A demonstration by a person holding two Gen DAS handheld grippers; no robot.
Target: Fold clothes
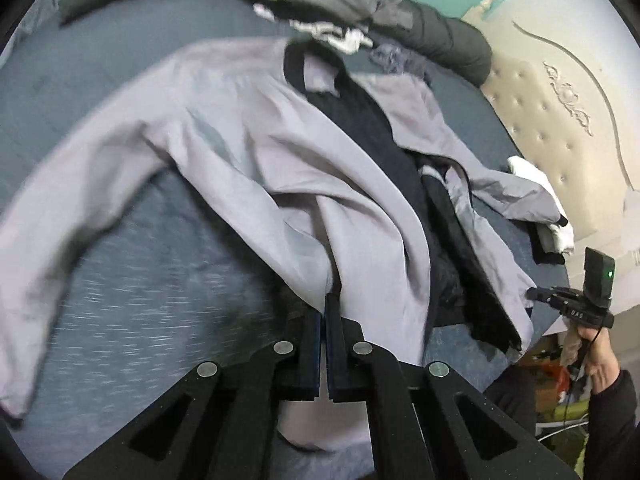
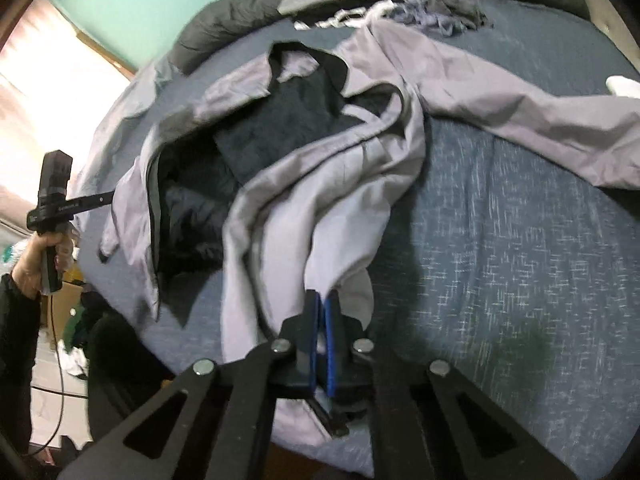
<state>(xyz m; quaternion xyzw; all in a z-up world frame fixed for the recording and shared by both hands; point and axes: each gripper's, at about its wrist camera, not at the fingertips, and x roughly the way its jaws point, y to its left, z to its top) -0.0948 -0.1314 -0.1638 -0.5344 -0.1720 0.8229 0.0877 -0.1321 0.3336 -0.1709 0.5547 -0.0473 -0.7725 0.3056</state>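
Both clamps are pinched tight on fabric here. The left hand-held gripper (image 1: 323,312) is clenched on the hem of the grey jacket (image 1: 248,136), and the right hand-held gripper (image 2: 320,304) grips another bit of that hem. The jacket sprawls open across the blue bed (image 2: 520,240), black lining up, sleeves flung wide. Further back there's a dark duvet (image 1: 440,28) and a padded headboard (image 1: 560,128).

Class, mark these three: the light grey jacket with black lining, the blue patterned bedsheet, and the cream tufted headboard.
light grey jacket with black lining (image 1: 248,136): left wrist view, outer shell.
blue patterned bedsheet (image 2: 520,240): right wrist view, bare patch.
cream tufted headboard (image 1: 532,104): left wrist view, buttoned panel.
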